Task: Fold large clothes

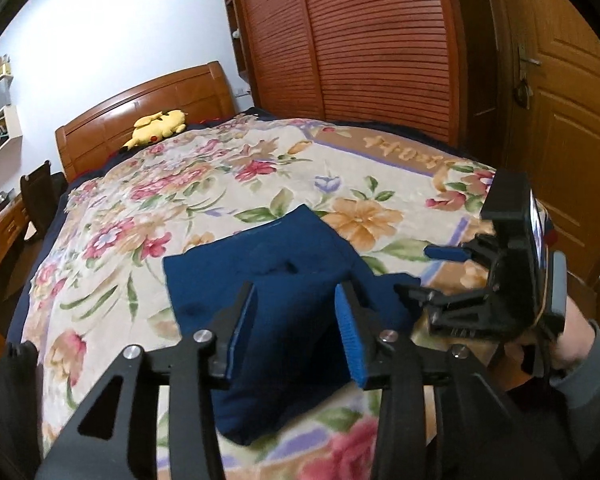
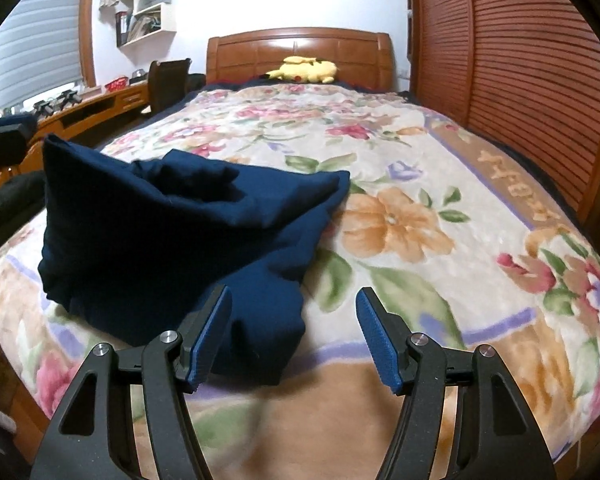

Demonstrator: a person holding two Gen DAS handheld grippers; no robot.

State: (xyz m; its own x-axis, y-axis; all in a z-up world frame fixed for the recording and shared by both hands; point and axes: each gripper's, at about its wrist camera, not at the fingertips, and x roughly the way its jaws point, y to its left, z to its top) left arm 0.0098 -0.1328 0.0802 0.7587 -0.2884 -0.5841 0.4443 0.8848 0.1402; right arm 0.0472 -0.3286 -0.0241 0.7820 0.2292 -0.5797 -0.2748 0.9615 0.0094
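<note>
The navy garment (image 2: 172, 232) sits near the foot of the bed (image 2: 400, 208), already folded into a thick, lumpy bundle. The left gripper (image 1: 296, 332) is part-open astride it, gripping nothing; the right gripper (image 2: 294, 336) gapes empty. Only squaring up seems left.
</note>
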